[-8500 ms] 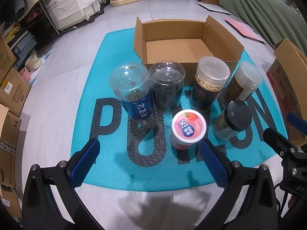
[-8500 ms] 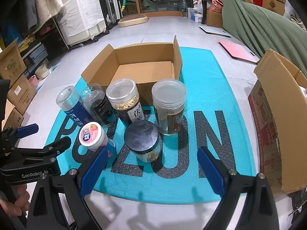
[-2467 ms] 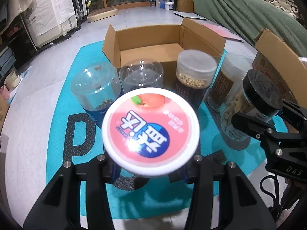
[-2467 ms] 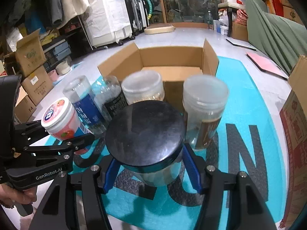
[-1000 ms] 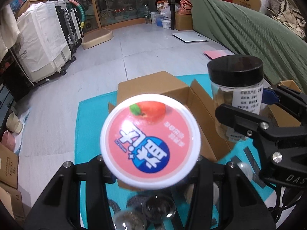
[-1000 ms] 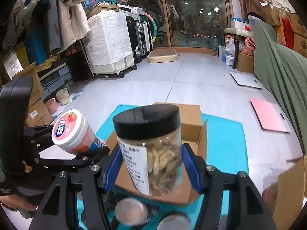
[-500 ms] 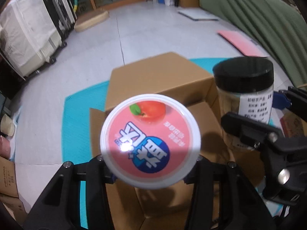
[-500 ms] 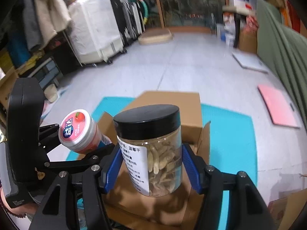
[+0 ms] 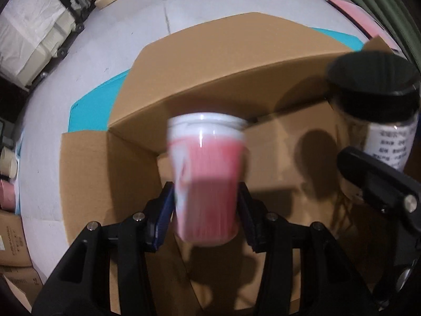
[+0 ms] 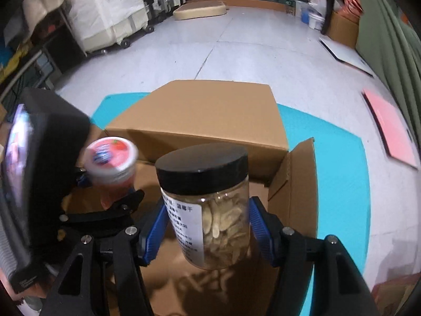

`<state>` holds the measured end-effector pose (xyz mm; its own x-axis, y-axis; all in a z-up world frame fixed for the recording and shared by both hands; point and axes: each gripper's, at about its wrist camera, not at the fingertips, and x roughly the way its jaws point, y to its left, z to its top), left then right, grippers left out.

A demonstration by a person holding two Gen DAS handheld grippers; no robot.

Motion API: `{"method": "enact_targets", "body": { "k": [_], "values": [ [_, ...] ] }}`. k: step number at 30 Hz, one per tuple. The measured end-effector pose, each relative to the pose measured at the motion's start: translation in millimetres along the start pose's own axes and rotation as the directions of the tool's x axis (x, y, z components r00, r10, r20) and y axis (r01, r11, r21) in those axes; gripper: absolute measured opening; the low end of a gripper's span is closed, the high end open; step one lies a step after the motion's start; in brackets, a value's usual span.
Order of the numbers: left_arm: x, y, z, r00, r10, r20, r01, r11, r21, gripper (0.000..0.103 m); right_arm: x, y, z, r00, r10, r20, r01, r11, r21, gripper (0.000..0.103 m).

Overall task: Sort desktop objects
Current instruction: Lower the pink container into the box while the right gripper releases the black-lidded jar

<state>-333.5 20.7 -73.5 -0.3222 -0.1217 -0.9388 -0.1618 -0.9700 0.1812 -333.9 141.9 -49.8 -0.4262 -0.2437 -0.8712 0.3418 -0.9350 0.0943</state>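
Observation:
My left gripper (image 9: 205,210) is shut on a pink cup with a white lid (image 9: 206,173), blurred by motion, held inside the open cardboard box (image 9: 210,73). The cup also shows in the right wrist view (image 10: 111,168). My right gripper (image 10: 206,226) is shut on a clear jar with a black lid (image 10: 210,210) holding pale dried slices, over the box interior (image 10: 292,192). The jar shows at the right of the left wrist view (image 9: 376,110), beside the cup.
The box sits on a teal mat (image 10: 339,173) on a grey floor. A pink sheet (image 10: 392,129) lies at right, a green cloth (image 10: 389,26) beyond. White covered cases (image 10: 105,8) stand at back left. Small cartons (image 9: 10,237) sit far left.
Both grippers have dropped lower into the box. The pink cup has tilted so its side shows instead of its lid. The jar stays gripped.

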Motion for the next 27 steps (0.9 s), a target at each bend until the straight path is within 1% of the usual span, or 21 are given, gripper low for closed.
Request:
{"method": "enact_targets", "body": {
  "k": [3, 6, 10, 15, 16, 19, 20, 22, 27],
  "values": [
    [-2, -2, 2, 1.0, -0.019, 0.004, 0.019, 1.0, -0.01, 0.045, 0, 1, 0, 1.0, -0.017, -0.005, 0.017, 1.0, -0.012, 0.061],
    [-1, 0, 4, 1.0, -0.03, -0.002, 0.03, 0.999, -0.032, 0.049, 1, -1, 1, 0.999, -0.032, -0.003, 0.032, 0.999, 0.01, 0.062],
    [0, 3, 3, 0.999, -0.034, 0.002, 0.034, 0.999, -0.036, 0.049, 3, -5, 3, 0.998, -0.055, -0.018, 0.056, 0.998, 0.036, 0.062],
    [-3, 1, 0, 0.999, -0.036, 0.009, 0.036, 0.999, -0.03, 0.054, -6, -2, 4, 0.996, -0.079, 0.032, 0.079, 0.997, 0.01, 0.064],
    [-3, 1, 1, 0.999, -0.039, 0.011, 0.039, 0.999, -0.033, 0.055, -7, -2, 5, 0.995, -0.088, 0.036, 0.088, 0.996, 0.003, 0.066],
    [-8, 2, 0, 0.999, -0.049, 0.014, 0.049, 0.998, -0.045, 0.057, -11, -3, 7, 0.995, -0.094, 0.036, 0.094, 0.996, 0.002, 0.066],
    [-10, 2, -1, 0.999, -0.045, 0.017, 0.046, 0.998, -0.047, 0.058, -12, -3, 7, 0.995, -0.094, 0.04, 0.094, 0.996, 0.005, 0.066],
    [-15, 1, -2, 0.999, -0.033, 0.02, 0.034, 0.998, -0.045, 0.073, -16, -5, 7, 0.994, -0.097, 0.05, 0.097, 0.995, 0.011, 0.066],
    [-41, -2, -2, 0.996, -0.019, 0.09, 0.022, 0.999, -0.037, 0.077, -28, -8, 5, 0.992, -0.106, 0.069, 0.104, 0.994, 0.021, 0.066]
  ]
}}
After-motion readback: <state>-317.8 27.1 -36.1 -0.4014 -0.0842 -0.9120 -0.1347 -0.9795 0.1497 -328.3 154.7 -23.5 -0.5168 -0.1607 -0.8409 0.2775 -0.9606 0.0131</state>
